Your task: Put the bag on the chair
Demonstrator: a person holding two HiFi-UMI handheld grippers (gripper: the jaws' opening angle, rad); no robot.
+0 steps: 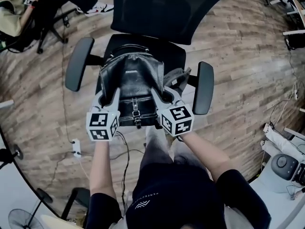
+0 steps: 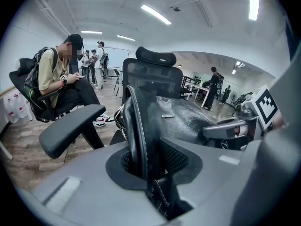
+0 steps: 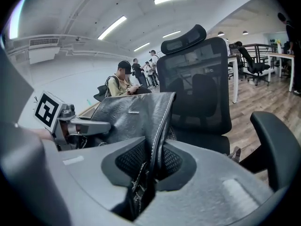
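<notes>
A black leather bag point(image 1: 131, 80) stands upright on the seat point(image 1: 175, 56) of a black mesh office chair, its front pocket and buckle toward me. My left gripper point(image 1: 107, 96) is at the bag's left side edge; in the left gripper view that stitched edge point(image 2: 136, 126) runs between the jaws point(image 2: 150, 173) with a slight gap beside it. My right gripper point(image 1: 167, 96) is at the bag's right side. In the right gripper view the bag point(image 3: 127, 117) fills the middle, and its thin edge point(image 3: 162, 126) is pinched between the jaws point(image 3: 150, 168).
The chair's armrests point(image 1: 78, 63) point(image 1: 205, 87) flank the bag, with the backrest point(image 1: 167, 8) behind it. A person sits on another chair at the far left point(image 1: 19, 13). A power strip and cables point(image 1: 76, 149) lie on the wooden floor. A grey device point(image 1: 283, 168) stands at right.
</notes>
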